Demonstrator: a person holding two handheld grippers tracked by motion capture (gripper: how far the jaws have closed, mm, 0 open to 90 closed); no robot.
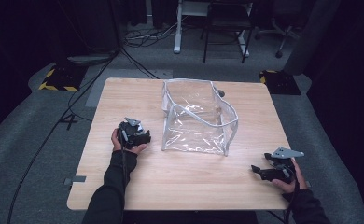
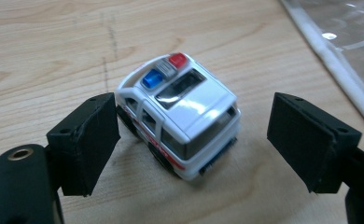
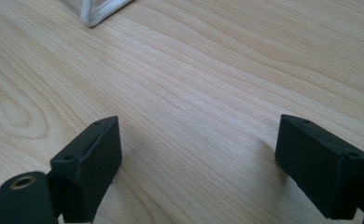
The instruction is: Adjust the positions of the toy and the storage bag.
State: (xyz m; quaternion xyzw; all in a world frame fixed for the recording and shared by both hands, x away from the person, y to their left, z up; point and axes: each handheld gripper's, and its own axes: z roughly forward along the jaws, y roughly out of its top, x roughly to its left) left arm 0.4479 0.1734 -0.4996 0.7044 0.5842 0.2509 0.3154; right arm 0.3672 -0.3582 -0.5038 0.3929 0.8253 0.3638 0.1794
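High view: one wooden table [image 1: 180, 186]; one clear plastic bag [image 1: 199, 122], stood open for loading, lies between two tongs. Left gripper [image 1: 145, 138] is set just left of it; right gripper [image 1: 255, 169] is rested apart.

Left gripper view: one toy police car [image 2: 180, 116] is stood between released jaws, the left pad [image 2: 89, 140] just beside it.

Right gripper view: jaws are spread wide, nothing between; bag corner ahead.

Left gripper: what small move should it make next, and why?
Probably close the left gripper on the toy police car. The car stands on the table between its open jaws, with a gap at the right pad, beside the clear bag.
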